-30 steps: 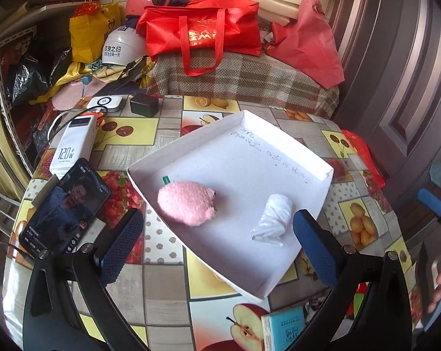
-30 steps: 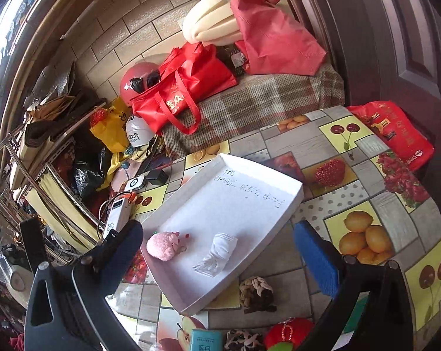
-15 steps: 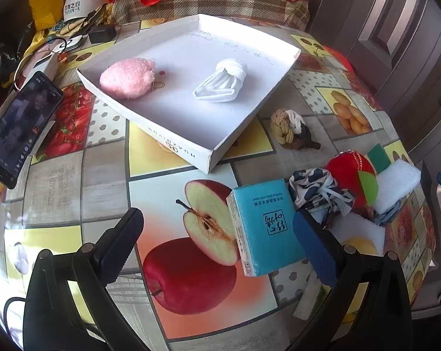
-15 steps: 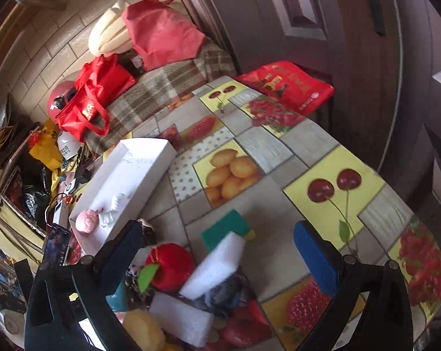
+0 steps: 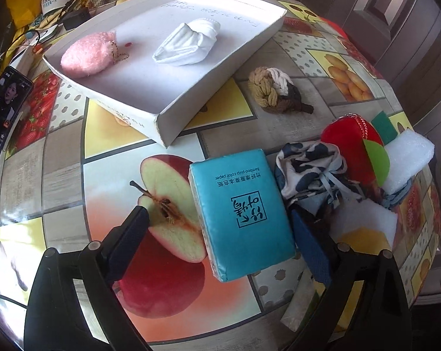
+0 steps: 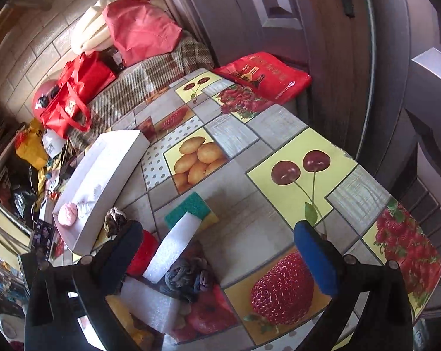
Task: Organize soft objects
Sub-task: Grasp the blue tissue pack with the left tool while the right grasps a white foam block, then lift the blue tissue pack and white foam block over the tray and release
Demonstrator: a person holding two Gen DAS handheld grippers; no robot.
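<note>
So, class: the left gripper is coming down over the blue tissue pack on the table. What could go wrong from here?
1. The left gripper is closing astride the tissue pack, and its right finger sits against the patterned cloth bundle, which could get dragged or pinched.
2. The soft pack may crumple or slip.
3. The white tray has a low wall, and the pack could catch on it or bump the rolled white cloth.
</note>
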